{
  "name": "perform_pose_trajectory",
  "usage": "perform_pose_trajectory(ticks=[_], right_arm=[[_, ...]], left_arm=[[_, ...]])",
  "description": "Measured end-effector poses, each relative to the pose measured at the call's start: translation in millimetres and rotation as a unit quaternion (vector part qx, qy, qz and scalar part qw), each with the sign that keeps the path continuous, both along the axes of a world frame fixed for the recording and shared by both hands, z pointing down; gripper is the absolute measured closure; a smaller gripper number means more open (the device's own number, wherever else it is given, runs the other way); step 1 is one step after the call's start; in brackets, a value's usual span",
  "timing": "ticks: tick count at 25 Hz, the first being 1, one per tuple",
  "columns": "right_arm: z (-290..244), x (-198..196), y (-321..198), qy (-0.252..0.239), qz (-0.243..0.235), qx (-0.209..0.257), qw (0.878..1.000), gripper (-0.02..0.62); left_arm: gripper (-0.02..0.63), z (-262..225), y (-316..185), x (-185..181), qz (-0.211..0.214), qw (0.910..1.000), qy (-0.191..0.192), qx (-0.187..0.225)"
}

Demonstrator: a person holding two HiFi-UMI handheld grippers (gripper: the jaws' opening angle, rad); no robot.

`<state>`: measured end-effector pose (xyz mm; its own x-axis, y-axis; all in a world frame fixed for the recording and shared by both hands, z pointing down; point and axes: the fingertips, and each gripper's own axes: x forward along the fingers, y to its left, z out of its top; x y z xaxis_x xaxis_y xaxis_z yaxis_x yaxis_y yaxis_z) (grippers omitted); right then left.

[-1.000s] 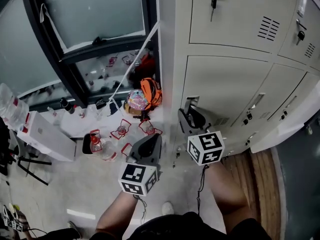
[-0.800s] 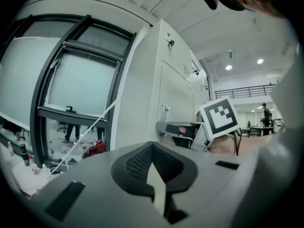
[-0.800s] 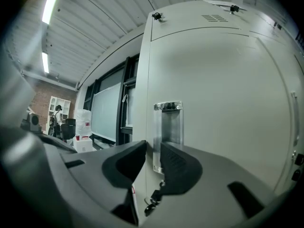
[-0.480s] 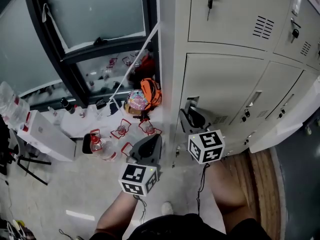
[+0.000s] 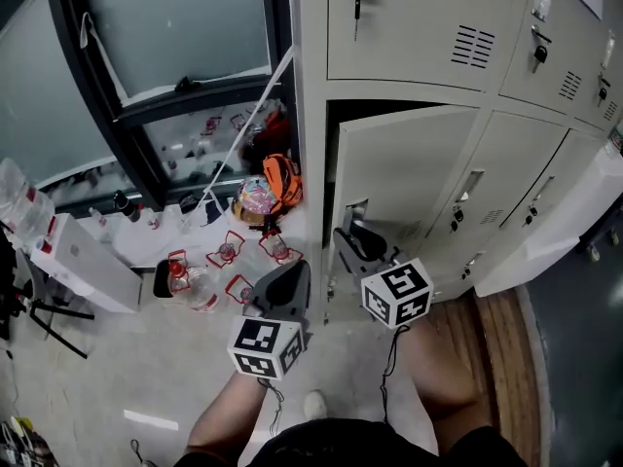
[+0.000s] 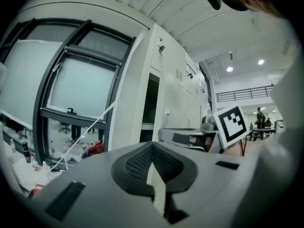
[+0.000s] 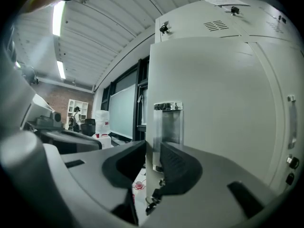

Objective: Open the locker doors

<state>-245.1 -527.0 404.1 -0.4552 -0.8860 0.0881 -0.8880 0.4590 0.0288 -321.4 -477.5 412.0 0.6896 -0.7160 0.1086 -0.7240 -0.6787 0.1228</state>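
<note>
Right gripper [image 5: 348,232] clamped on the locker door [image 5: 409,168] edge at its handle [image 7: 167,122], door ajar; left gripper [image 5: 289,278] closed, empty, just left; bottles [image 5: 190,280] on floor farther left

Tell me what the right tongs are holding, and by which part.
The right tongs hold the locker door by its edge at the handle.

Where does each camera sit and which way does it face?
Head view: on the person's head, steeply down at lockers; forearms, left gripper, right gripper show.
Left gripper view: rides the left gripper, faces window and lockers past shut jaws.
Right gripper view: rides the right gripper, faces the locker door its jaws clamp.
Shared: head view shows that door too.
</note>
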Motion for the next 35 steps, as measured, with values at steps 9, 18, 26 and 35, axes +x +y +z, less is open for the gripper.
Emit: perform_pose_trajectory(ticks=[9,18,26,35], right_arm=[[-0.7,11.3,44.4,0.003,-0.076,0.005,0.997,0.5],[-0.7,33.0,89.7,0.014,-0.129,0.004,0.992,0.495],[0.7,62.9,127.1,0.017,-0.157,-0.002,0.987,0.489],[1.4,104.3,161.8,0.021,-0.145,-0.008,0.989,0.482]], left_arm=[[0.604,-3.3,34.4,25.3,-0.024,0.9997,0.0,0.002],[0.605,-5.9,69.3,57.0,-0.028,0.9996,0.004,0.005],[0.604,-10.8,102.0,82.3,-0.024,0.9997,0.003,0.01],[0.604,-17.5,138.8,107.9,-0.009,0.9998,0.002,0.018]])
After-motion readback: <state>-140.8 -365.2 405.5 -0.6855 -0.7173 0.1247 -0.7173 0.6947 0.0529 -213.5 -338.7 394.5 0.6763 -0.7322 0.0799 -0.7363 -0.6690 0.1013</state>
